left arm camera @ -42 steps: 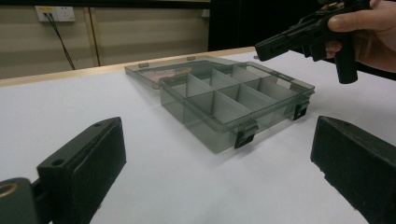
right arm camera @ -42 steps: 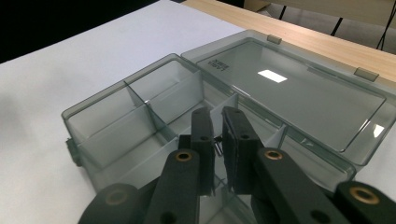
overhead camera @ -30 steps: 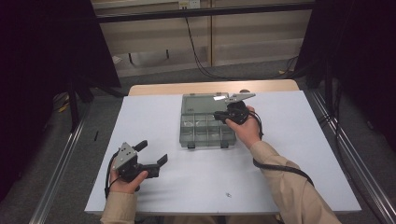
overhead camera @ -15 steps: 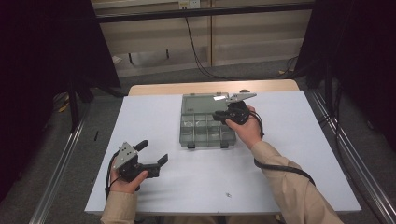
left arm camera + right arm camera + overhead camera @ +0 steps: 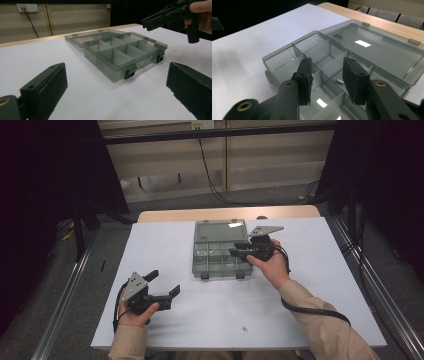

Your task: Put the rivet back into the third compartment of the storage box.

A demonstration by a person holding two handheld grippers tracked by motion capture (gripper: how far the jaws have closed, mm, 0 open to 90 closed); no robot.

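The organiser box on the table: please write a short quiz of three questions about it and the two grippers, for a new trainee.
1. True or false: the lid of the organiser box lies open, flat on the table.
2. Which gripper hangs over the box compartments? A) left gripper B) right gripper C) both
3. Fill in: a small metal part lies inside a ____ of the box, below the right gripper's jaws.

Key
1. True.
2. B. The right gripper is above the compartments; its jaws have just been opening and nothing is between them. The left gripper rests on the table in front of the box, jaws wide apart.
3. compartment.
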